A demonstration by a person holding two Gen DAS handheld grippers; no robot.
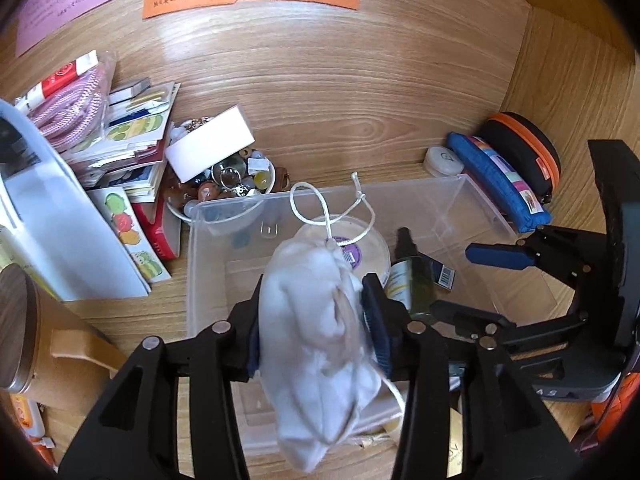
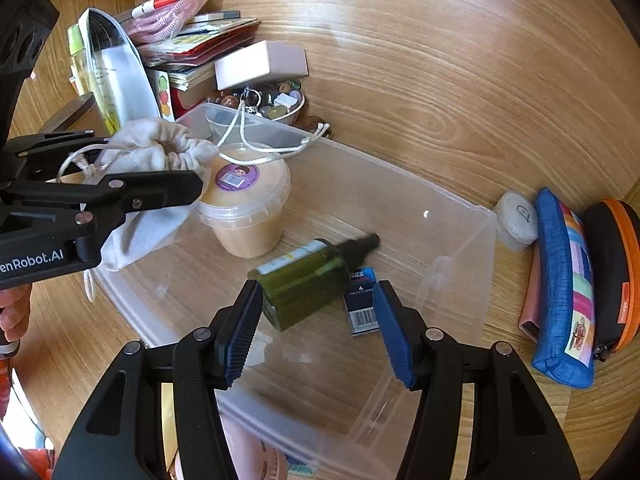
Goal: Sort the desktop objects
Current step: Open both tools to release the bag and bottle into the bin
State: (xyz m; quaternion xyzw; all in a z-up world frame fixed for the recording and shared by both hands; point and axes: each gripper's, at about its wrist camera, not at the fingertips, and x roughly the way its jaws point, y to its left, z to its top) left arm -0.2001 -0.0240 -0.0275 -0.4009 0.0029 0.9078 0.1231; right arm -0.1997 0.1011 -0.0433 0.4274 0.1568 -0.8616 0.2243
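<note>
- Pouch: a white drawstring cloth pouch [image 1: 320, 320] sits between the blue pads of the left gripper [image 1: 316, 316], over the near left part of a clear plastic bin [image 1: 472, 196]. Both pads touch the cloth, and its cord loops fall across the tub's lid.
- Left gripper again, from the right wrist view [image 2: 160, 168]: the pouch [image 2: 152, 148] bulges above its black fingers, above the bin's left wall.
- Right gripper [image 2: 316, 320]: jaws apart, nothing pressed between them. It hangs over the bin; a green dropper bottle [image 2: 304, 280] lies on its side on the bin floor, below and between the pads.
- Inside the bin: a lidded tub [image 2: 248, 208] of beige paste with a purple sticker, and a small dark blue barcoded pack [image 2: 362, 304] just beside the bottle.
- Outside the bin, on the wooden desk [image 2: 440, 80]: a blue pencil case [image 2: 560, 300] and a black case with an orange zip [image 2: 616, 264] on the right; a bowl of beads [image 2: 280, 106] and a stack of booklets [image 1: 132, 148] on the left.
</note>
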